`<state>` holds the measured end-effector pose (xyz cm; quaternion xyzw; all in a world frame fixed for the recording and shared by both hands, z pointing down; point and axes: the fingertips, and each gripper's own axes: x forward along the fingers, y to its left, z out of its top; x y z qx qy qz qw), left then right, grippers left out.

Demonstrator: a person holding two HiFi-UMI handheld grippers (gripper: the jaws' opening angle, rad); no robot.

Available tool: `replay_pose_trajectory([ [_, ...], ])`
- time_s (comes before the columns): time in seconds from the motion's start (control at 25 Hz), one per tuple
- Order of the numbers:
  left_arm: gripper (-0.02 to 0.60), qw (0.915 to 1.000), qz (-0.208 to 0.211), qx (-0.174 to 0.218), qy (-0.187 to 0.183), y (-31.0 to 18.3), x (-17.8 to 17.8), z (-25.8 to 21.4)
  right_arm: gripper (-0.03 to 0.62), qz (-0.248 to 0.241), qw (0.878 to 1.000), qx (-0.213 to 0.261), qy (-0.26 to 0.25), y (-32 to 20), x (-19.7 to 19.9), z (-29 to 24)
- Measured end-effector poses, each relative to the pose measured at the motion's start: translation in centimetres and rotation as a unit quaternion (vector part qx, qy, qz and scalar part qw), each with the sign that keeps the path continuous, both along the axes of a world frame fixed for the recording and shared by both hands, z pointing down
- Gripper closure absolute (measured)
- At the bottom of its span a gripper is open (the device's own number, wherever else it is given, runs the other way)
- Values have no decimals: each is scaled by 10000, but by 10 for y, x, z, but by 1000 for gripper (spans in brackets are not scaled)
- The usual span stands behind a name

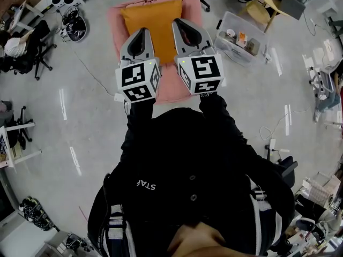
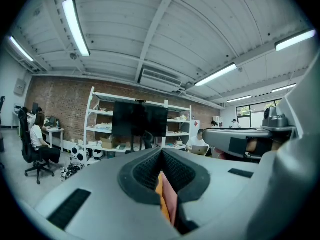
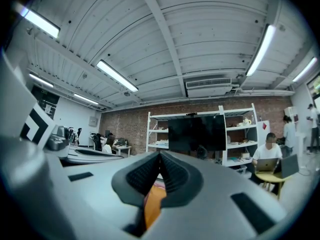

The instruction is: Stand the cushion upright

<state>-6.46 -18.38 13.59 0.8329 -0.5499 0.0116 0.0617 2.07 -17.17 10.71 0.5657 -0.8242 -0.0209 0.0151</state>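
Observation:
An orange cushion lies flat on a pink padded seat in front of me. Both grippers are held level, side by side, above the cushion's near half. The left gripper is shut and holds nothing. The right gripper is also shut and empty. In the left gripper view, the closed left gripper shows a sliver of orange cushion and pink seat below its jaws. In the right gripper view, the orange cushion shows under the closed right gripper.
A clear plastic box with small items stands on the floor right of the seat. A wooden chair is behind it. A seated person and office chairs are at far left. A white shelf with a dark screen stands ahead.

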Motion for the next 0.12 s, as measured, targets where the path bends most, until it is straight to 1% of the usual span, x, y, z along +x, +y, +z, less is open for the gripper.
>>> replay_pose_trajectory([
  [0.12, 580, 10000, -5, -17, -4, -3, 2, 3, 580, 5, 10000, 3, -13, -3, 3, 1],
])
